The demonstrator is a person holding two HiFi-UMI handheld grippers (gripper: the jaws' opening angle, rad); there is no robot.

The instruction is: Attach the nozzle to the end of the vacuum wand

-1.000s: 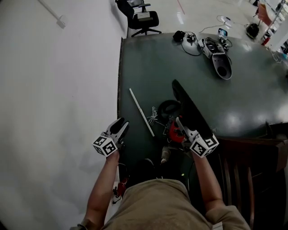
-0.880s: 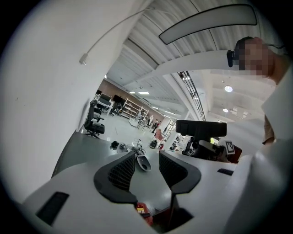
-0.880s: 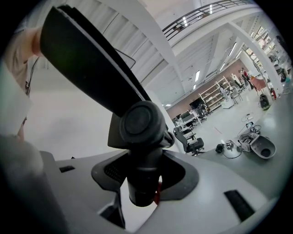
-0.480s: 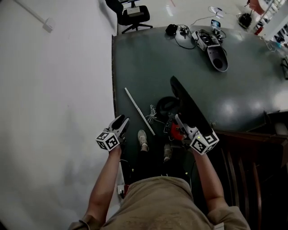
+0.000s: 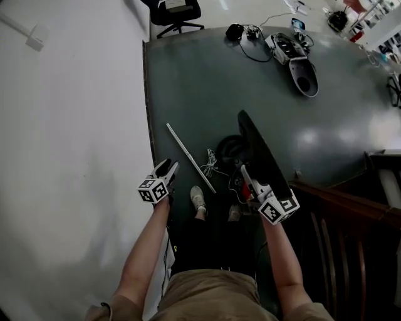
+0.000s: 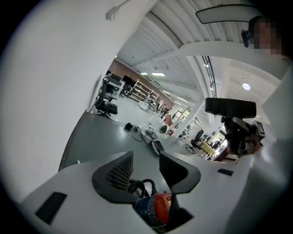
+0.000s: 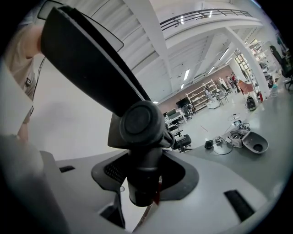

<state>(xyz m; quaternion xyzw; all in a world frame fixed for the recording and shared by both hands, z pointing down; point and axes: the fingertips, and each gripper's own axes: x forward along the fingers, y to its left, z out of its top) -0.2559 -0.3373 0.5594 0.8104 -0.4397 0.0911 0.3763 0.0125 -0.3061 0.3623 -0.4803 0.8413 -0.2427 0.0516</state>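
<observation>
My right gripper (image 5: 246,173) is shut on the round neck of a long black floor nozzle (image 5: 261,150). In the right gripper view the neck (image 7: 143,183) stands between the jaws, with the wide nozzle head (image 7: 91,59) slanting up to the left. A thin silver wand (image 5: 190,158) lies on the dark green floor, between the two grippers. My left gripper (image 5: 167,168) hangs to the left of the wand's near end, open, with nothing between its jaws (image 6: 145,158). A red and blue vacuum body (image 6: 155,208) shows below them.
A black hose (image 5: 230,149) and white cord lie coiled by the vacuum body. The person's feet (image 5: 197,199) stand just behind. A grey device with cables (image 5: 302,72) lies far off, an office chair (image 5: 175,9) at the top, dark wooden furniture (image 5: 351,226) at the right.
Both grippers have sunk toward the floor and look smaller in the head view. The nozzle has stayed in the right gripper. The person's feet have come into view.
</observation>
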